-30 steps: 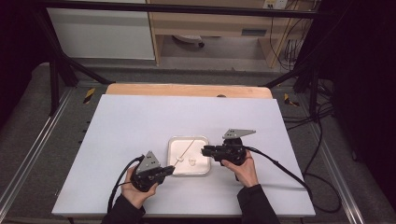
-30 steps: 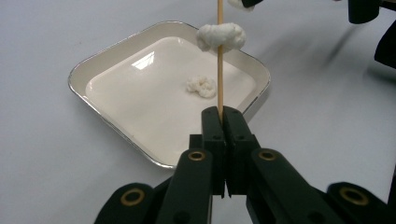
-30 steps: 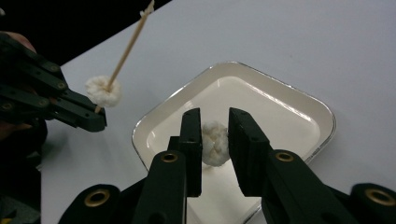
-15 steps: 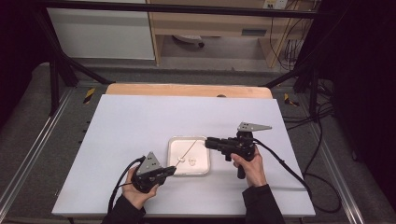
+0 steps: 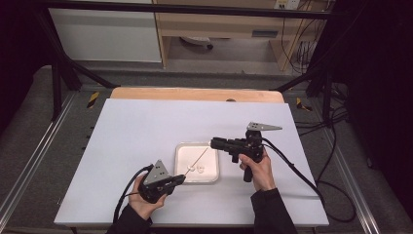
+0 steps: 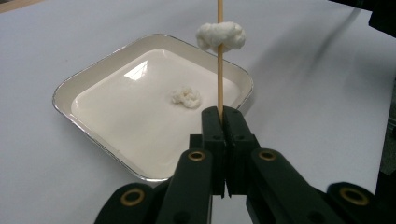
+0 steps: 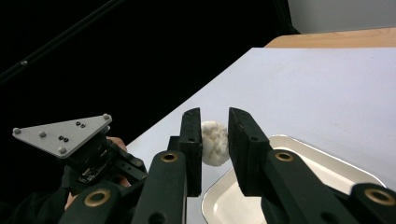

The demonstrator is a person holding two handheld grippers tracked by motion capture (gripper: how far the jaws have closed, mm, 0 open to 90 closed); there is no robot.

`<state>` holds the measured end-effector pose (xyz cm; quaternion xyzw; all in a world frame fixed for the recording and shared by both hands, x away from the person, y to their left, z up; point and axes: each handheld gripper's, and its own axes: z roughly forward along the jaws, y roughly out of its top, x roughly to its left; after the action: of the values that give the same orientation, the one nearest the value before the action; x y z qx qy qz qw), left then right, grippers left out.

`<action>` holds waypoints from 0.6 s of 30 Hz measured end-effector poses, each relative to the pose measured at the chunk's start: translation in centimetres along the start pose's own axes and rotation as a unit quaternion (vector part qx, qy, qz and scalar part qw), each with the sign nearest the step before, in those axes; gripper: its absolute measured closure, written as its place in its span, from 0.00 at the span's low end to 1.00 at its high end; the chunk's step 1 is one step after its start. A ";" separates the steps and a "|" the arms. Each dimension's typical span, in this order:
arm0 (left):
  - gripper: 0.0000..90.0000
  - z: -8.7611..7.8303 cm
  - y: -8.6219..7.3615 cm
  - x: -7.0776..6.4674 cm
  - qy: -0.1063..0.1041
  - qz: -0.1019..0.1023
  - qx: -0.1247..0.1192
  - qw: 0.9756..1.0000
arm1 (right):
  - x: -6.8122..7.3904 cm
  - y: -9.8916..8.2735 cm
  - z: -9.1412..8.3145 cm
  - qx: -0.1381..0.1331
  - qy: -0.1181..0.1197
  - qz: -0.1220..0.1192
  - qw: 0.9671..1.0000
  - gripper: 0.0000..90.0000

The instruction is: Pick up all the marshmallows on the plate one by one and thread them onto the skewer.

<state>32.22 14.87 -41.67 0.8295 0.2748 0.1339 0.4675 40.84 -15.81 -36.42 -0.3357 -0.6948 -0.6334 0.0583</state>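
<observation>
R gripper [image 5: 213, 143] lifted w/ white puff [image 7: 214, 143].

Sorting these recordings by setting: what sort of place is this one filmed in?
Probably a lab or recording workshop, not a home: a plain white table inside a dark metal frame, loose cables under a bench behind, and cabled hand-held tongs working over a small tray.

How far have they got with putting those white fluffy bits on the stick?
One white puff already sits threaded on the wooden skewer, which the left gripper clamps upright. In hand: the right gripper holds a second puff between its jaws, above the tray's edge. Left to do: thread that one on, then probably the last puff lying in the tray.
</observation>
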 end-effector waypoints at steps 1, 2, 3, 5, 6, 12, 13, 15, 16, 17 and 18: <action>0.98 0.0 0.0 0.0 0.000 0.000 0.000 1.000 | 0.0 0.0 0.1 0.002 0.000 0.001 1.000 0.84; 0.98 0.0 0.0 0.0 -0.001 0.001 0.000 1.000 | 0.0 0.0 0.1 0.003 0.002 0.003 1.000 0.84; 0.98 0.0 0.0 0.0 -0.001 0.001 0.000 1.000 | 0.0 -0.1 0.2 0.004 0.004 0.004 1.000 0.84; 0.98 0.0 0.0 0.0 -0.001 0.001 0.000 1.000 | -0.1 -0.2 0.3 0.008 0.004 0.005 1.000 0.84; 0.98 0.0 0.0 0.0 -0.002 0.001 0.000 1.000 | -0.1 -0.2 0.3 0.010 0.005 0.005 1.000 0.84; 0.98 0.0 0.0 -0.1 -0.003 0.005 0.002 1.000 | -0.1 -0.5 0.6 0.021 0.011 0.008 1.000 0.85; 0.98 0.1 0.0 -0.1 -0.003 0.006 0.004 1.000 | -0.1 -0.5 0.6 0.022 0.012 0.009 1.000 0.85; 0.98 0.1 0.0 -0.1 -0.004 0.008 0.003 1.000 | -0.1 -0.6 0.7 0.025 0.013 0.009 1.000 0.85; 0.98 0.1 0.0 -0.1 -0.005 0.009 0.004 1.000 | -0.1 -0.6 0.7 0.026 0.013 0.011 1.000 0.85; 0.98 0.1 0.0 -0.1 -0.005 0.011 0.004 1.000 | -0.1 -0.6 0.7 0.028 0.013 0.012 0.999 0.85; 0.98 0.2 0.0 -0.1 -0.005 0.014 0.006 1.000 | -0.1 -0.7 0.8 0.029 0.014 0.014 0.999 0.85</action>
<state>32.20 14.73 -41.78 0.8368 0.2620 0.1344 0.4617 40.83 -15.12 -37.19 -0.3346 -0.7070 -0.6169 0.0869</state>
